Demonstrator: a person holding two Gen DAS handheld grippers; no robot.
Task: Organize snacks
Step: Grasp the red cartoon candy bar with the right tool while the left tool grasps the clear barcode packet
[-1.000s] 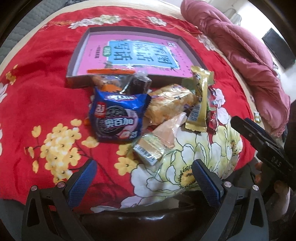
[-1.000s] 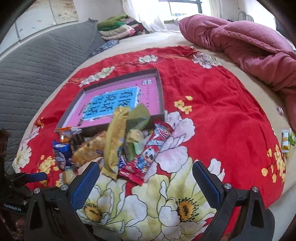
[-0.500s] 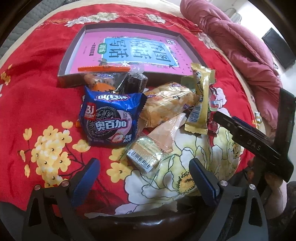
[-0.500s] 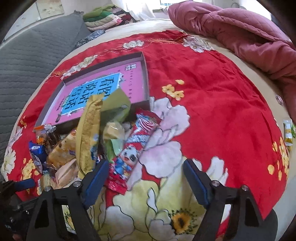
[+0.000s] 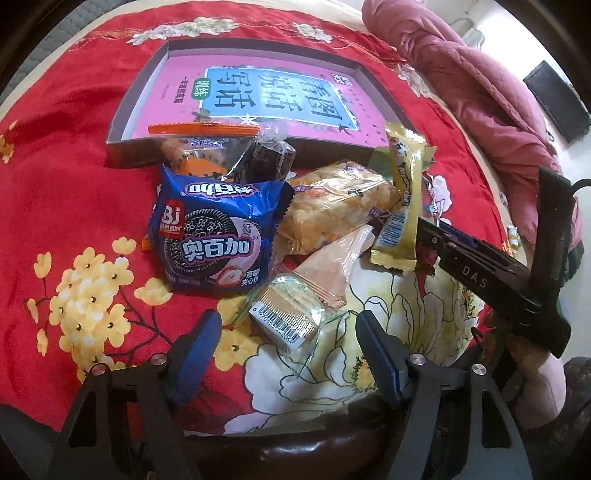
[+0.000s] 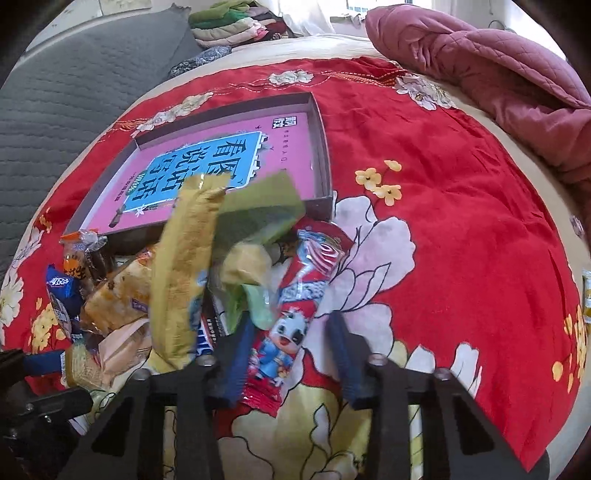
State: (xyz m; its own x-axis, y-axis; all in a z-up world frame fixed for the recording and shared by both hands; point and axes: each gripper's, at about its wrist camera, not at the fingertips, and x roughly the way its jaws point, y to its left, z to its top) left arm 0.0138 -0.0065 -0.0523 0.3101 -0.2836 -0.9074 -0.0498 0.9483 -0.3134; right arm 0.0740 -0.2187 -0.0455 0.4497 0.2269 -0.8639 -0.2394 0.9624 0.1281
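Observation:
A pile of snacks lies on the red floral cloth in front of a shallow pink-bottomed box (image 5: 140, 107) (image 6: 321, 147). In the left wrist view my left gripper (image 5: 288, 339) is open around a clear wafer packet (image 5: 288, 314), beside a blue cookie bag (image 5: 218, 236), a yellow pastry pack (image 5: 336, 210) and a gold bar (image 5: 402, 206). In the right wrist view my right gripper (image 6: 291, 343) is open, its fingers on either side of the red cartoon packet (image 6: 295, 314). The gold bar (image 6: 181, 273) and green wrappers (image 6: 258, 218) lie to its left.
A crumpled pink quilt (image 6: 498, 81) lies at the far right. A grey padded surface (image 6: 66, 96) and folded clothes (image 6: 236, 26) are at the back left. A small snack (image 6: 586, 295) lies at the bed's right edge. The right gripper's body (image 5: 498, 280) shows in the left view.
Both grippers have moved forward into the pile. The left one now brackets the wafer packet, the right one brackets the red packet, and both jaw gaps have narrowed.

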